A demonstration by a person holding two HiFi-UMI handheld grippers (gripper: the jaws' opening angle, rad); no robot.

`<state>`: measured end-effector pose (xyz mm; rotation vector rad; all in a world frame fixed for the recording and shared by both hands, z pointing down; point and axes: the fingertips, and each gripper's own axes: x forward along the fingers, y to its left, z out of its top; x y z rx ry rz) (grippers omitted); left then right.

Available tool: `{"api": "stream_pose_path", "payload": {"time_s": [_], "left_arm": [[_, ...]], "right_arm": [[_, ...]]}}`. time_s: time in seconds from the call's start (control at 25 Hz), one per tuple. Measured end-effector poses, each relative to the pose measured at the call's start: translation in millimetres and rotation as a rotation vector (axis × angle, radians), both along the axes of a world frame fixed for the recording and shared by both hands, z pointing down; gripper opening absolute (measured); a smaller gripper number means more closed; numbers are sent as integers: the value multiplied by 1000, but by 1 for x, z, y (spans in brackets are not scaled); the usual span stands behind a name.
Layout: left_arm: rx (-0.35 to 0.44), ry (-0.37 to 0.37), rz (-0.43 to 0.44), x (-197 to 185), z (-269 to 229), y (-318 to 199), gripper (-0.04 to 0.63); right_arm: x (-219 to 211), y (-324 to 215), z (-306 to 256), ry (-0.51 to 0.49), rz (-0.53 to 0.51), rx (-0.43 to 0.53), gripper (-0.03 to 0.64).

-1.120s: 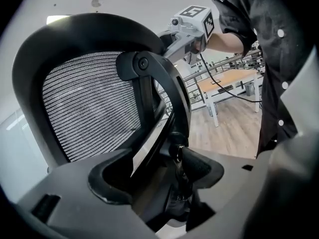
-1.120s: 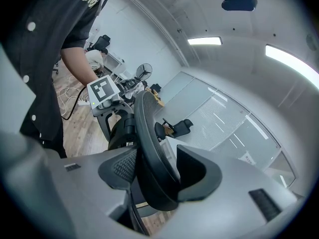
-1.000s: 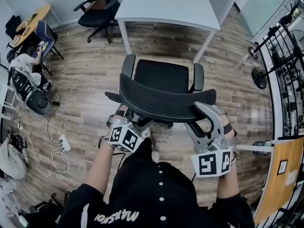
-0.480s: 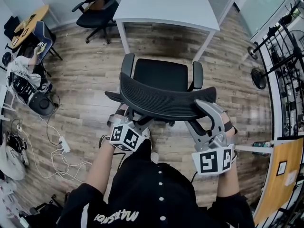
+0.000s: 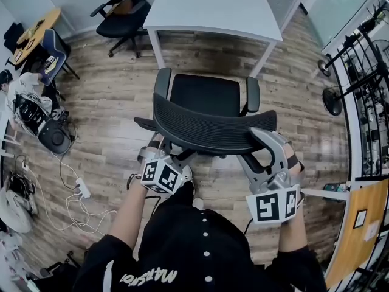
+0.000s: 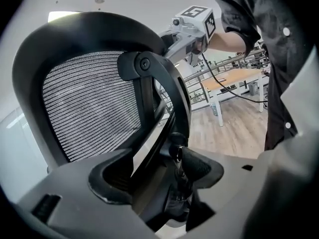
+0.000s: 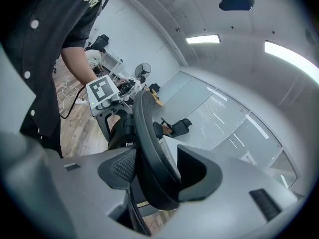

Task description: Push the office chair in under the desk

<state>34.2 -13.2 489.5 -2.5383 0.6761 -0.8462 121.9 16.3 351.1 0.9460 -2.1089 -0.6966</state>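
The black mesh-backed office chair [image 5: 205, 96] has been rolled slightly nearer the white rectangular desk [image 5: 213, 5] at 12 o'clock, but is not yet under it. Its backrest [image 5: 206, 129] is pinched by the left gripper [image 6: 164, 158] and right gripper [image 7: 154, 168]; more pushing is needed.

The office chair [image 5: 206, 111] stands just before the desk [image 5: 213, 8], a second chair [image 5: 124, 11] at the desk's left.

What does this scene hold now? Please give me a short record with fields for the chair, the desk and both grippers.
chair: black mesh office chair, on the wood floor, seat facing the desk, not yet under it
desk: white rectangular desk, just ahead of the chair
left gripper: the chair's back frame stands between its jaws; grip unclear
right gripper: shut on the backrest, at its edge
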Motion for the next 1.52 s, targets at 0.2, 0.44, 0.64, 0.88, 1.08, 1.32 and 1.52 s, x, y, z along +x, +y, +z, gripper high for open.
{"api": "stream_pose_path", "payload": {"time_s": [0.2,0.44,0.64,0.88,1.08,1.32,1.52], "left_arm": [[-6,5,1,-2,0,-18,319],[-6,5,0,-7,0,-40,321],[8,11,9,-11,2,-51,319],[6,15,26,-12,1,-67,321],[3,19,34,-13,-1,-71,324],[8,25,28,-11,0,-75,325],[4,27,29,-9,1,-81,325]], "right_arm": [[-2,-16,1,8,2,-2,240],[-7,-37,1,8,-1,4,238],[-11,-48,3,15,-6,15,235],[-13,-65,2,12,-12,12,232],[-14,-68,0,4,-16,14,232],[-12,-76,1,-7,-17,3,239],[-11,-82,1,-13,-16,6,242]]}}
